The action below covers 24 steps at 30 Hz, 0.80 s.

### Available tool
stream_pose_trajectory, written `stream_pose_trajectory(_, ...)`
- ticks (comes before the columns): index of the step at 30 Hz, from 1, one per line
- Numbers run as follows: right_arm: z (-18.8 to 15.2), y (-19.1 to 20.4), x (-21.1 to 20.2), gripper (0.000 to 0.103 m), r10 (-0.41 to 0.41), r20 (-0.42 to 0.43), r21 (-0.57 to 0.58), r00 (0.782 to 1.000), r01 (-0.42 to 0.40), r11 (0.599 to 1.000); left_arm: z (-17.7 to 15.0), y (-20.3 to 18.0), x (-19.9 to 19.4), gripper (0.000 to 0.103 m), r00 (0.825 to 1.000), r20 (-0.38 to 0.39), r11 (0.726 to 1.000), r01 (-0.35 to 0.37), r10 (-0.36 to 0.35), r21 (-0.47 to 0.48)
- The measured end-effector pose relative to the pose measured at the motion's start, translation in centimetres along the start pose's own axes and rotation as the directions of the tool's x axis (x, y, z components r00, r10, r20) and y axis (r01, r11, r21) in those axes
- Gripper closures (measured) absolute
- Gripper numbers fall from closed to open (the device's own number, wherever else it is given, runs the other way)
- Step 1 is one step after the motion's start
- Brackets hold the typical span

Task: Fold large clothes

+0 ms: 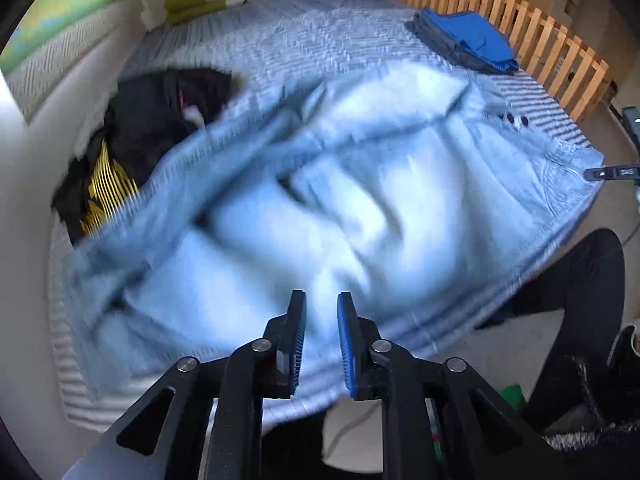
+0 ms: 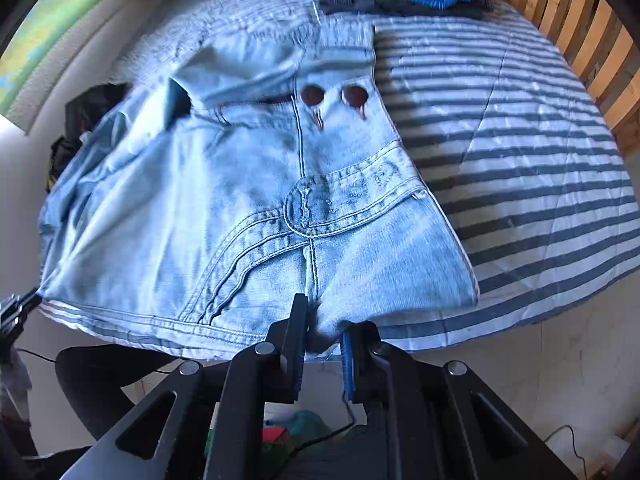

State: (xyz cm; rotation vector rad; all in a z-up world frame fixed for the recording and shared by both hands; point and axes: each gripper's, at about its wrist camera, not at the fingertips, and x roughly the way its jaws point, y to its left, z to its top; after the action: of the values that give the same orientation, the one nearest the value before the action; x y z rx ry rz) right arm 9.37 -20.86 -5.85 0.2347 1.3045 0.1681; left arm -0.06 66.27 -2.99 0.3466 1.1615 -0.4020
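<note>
Jeans: pale denim spread on the striped bed, hem over the near edge.
Left gripper: jaws slightly apart, nothing visibly pinched.
Right gripper: clamped on the hem.
Risk: lifting by one side may drag and bunch the denim.

Daylight fills both views, cool and fairly bright. In the left wrist view the pale denim garment is washed out near the middle and heavily smeared by motion blur, while the tool stays sharp. The right wrist view is crisper: stitching on the denim reads clearly, with slight smearing at its far left. A soft shadow falls across the striped bedcover beside the garment. Fisheye distortion bows the bed's edges and the wooden slatted rail; dark vignetting fills the corners.
</note>
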Motion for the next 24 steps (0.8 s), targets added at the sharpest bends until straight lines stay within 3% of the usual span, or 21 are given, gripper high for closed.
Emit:
stream_pose_trajectory(1,1.0,0.1,-1.5,0.083,0.021,0.051,-0.012,0.999,-0.02,1.0,1.5,0.2,0.0,0.066,1.0,0.018,1.0,-0.003,0.003,0.01)
stream_pose_trajectory(3,3.3,0.6,-3.1,0.077,0.034,0.109,-0.031,0.993,-0.031,0.999,5.6,0.4,0.4,0.055,0.999,0.047,1.0,0.002,-0.004,0.029)
stream_pose_trajectory(7,8.5,1.3,-2.6,0.076,0.072,0.107,-0.114,0.992,-0.06,0.992,15.0,1.2,3.7,0.049,0.995,0.09,0.999,-0.047,0.045,0.025)
stream_pose_trajectory(9,8.8,1.2,-2.3,0.076,0.122,0.054,-0.143,0.991,-0.113,0.983,18.7,1.7,6.0,0.043,0.996,0.087,0.999,-0.032,0.032,0.004)
stream_pose_trajectory(11,7.6,0.9,-2.4,0.076,0.123,0.019,-0.168,0.992,-0.118,0.979,21.6,1.9,8.9,0.042,0.995,0.064,0.996,-0.076,0.073,0.039)
stream_pose_trajectory(14,3.7,0.7,-2.3,0.076,0.039,-0.055,-0.256,0.998,-0.052,0.965,23.9,2.5,13.4,0.035,0.997,-0.006,0.994,-0.079,0.08,0.072)
stream_pose_trajectory(17,2.2,-1.4,-3.8,0.076,0.006,-0.06,-0.205,0.998,-0.018,0.979,24.6,2.7,17.1,0.034,0.994,-0.066,0.994,-0.076,0.081,0.082)
stream_pose_trajectory(20,5.3,-3.2,-5.7,0.071,0.068,-0.003,-0.12,0.998,-0.068,0.99,24.3,2.8,19.9,0.032,0.989,-0.126,0.992,-0.062,0.076,0.107)
stream_pose_trajectory(24,12.0,-3.9,-3.9,0.058,-0.084,0.09,-0.079,0.992,0.091,0.993,23.7,2.5,21.5,0.032,0.984,-0.126,0.983,-0.107,0.126,0.149)
